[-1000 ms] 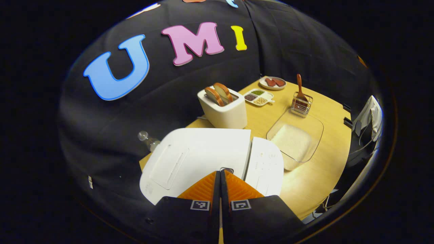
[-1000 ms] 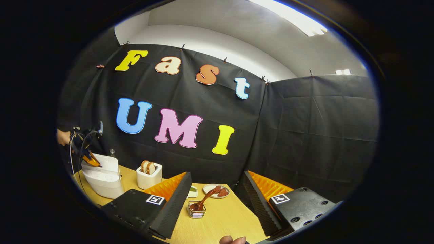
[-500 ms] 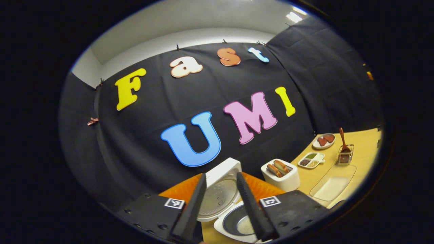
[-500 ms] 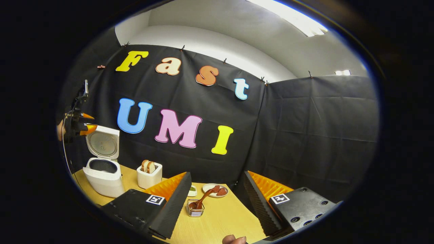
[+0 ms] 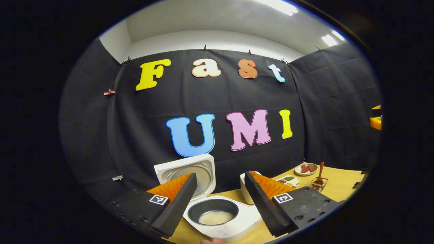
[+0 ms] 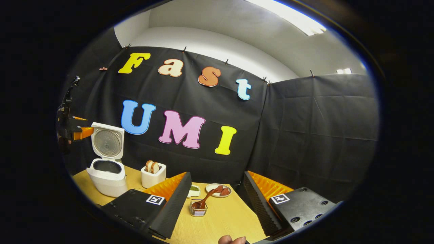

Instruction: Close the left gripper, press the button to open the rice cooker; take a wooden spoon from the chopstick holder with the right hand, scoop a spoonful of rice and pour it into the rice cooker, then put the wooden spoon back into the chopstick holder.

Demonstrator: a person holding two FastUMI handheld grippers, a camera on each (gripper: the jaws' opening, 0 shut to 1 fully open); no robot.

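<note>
Wooden spoon (image 6: 206, 197) between right gripper (image 6: 215, 201) jaws

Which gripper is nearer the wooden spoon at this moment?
Right. The right gripper is open, with the wooden spoon in its holder just ahead between its fingers. The left gripper is over at the rice cooker, far across the table.

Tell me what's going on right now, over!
Left claw open above the rice cooker, lid up. Right claw open, empty, facing the wooden spoon in its chopstick holder. Nothing blocking the spoon.
</note>
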